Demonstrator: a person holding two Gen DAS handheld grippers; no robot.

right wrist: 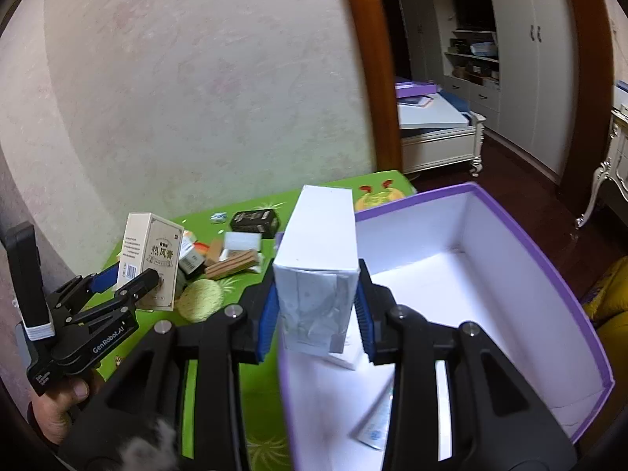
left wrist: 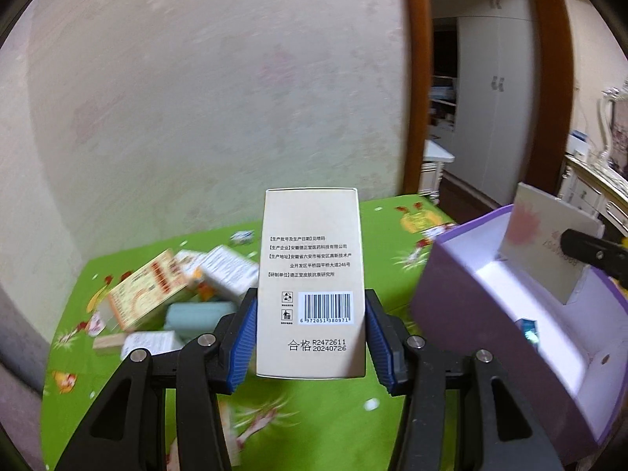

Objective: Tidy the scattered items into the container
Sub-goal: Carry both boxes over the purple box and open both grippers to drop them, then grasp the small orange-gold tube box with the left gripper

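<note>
While clamped on a beige carton (left wrist: 312, 282), left jaws half-wide; right jaws narrower around a white box (right wrist: 318, 274).

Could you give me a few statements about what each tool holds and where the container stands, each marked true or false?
1. The left tool grips a beige box with a barcode. True.
2. The right tool is empty. False: it grips a white box.
3. The purple container has a white inside. True.
4. The table is bare of loose items. False: several boxes lie on the green cloth.
5. A tube lies in the container. True.
</note>
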